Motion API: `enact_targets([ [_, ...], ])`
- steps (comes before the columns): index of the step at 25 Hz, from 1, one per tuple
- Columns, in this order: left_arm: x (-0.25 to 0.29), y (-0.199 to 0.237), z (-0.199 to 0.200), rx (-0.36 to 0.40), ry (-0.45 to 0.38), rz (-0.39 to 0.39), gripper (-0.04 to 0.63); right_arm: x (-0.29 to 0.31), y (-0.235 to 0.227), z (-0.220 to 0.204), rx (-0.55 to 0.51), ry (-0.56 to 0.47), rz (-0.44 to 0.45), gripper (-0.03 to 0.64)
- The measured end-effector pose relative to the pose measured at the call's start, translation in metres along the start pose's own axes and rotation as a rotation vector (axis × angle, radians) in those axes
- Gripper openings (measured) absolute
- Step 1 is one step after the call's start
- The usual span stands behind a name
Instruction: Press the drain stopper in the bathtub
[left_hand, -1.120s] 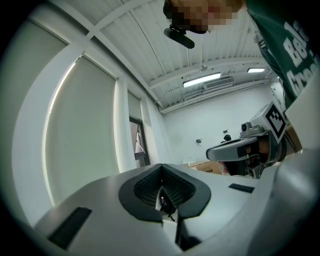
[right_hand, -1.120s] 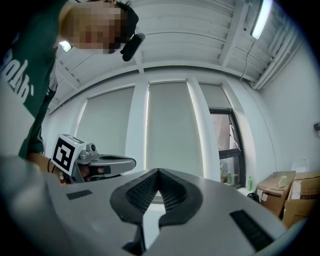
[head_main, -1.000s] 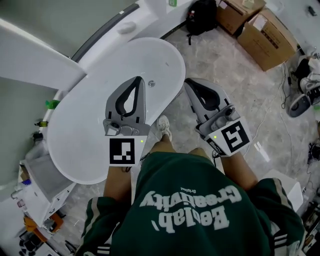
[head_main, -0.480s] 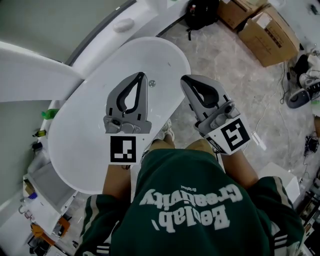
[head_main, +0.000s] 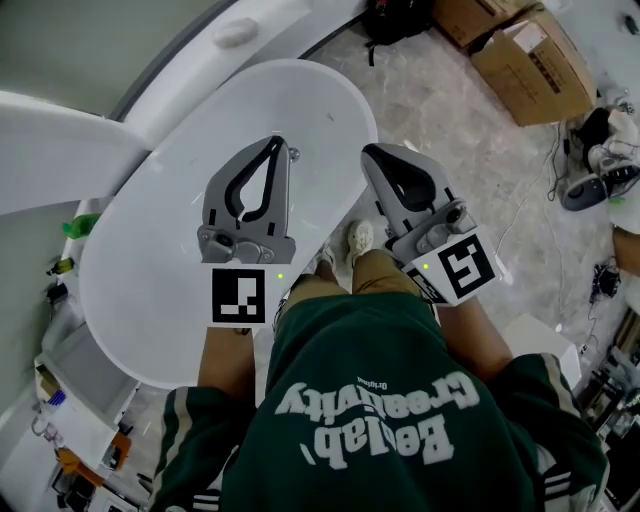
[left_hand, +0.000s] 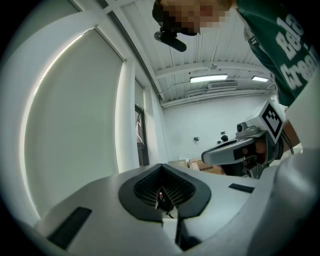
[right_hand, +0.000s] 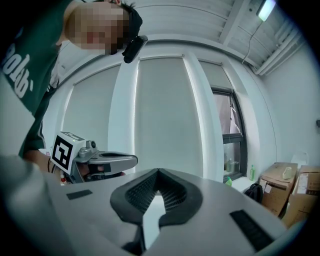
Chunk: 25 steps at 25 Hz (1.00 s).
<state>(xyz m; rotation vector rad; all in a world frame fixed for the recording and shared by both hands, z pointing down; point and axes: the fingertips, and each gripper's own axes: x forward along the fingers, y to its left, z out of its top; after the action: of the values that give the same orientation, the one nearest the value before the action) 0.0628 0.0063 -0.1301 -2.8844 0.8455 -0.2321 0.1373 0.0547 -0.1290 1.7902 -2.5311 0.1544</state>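
The white oval bathtub fills the left half of the head view. Its small round metal drain stopper sits on the tub floor. My left gripper hovers over the tub with its tip just left of the stopper, shut with nothing in it. My right gripper hangs past the tub's right rim over the stone floor, also shut and empty. In the left gripper view the left gripper points up into the room, toward the right gripper. The right gripper view shows the right gripper and the left gripper beyond it.
Cardboard boxes and a black backpack stand on the floor beyond the tub. Shoes and cables lie at the right. A low shelf with bottles is at the tub's left. My shoe stands by the tub rim.
The view has shifted toward the tub. My left gripper's tip now stands slightly beyond the stopper, which lies just right of it. My foot has stepped right. Both grippers stay shut.
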Motion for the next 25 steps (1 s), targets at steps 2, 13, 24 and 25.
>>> enact_targets([
  [2, 0.004, 0.000, -0.007, 0.017, 0.009, -0.009, 0.005, 0.007, -0.002, -0.005, -0.002, 0.007, 0.008, 0.012],
  [13, 0.025, 0.056, -0.076, -0.084, 0.061, 0.145, 0.005, 0.087, -0.008, -0.078, -0.065, 0.114, 0.156, 0.012],
  [24, 0.070, 0.085, -0.174, -0.188, 0.125, 0.237, 0.005, 0.158, -0.028, -0.226, 0.070, 0.356, 0.355, 0.012],
  [25, 0.072, 0.084, -0.189, -0.185, 0.132, 0.244, 0.005, 0.160, -0.028, -0.245, 0.072, 0.377, 0.368, 0.012],
])
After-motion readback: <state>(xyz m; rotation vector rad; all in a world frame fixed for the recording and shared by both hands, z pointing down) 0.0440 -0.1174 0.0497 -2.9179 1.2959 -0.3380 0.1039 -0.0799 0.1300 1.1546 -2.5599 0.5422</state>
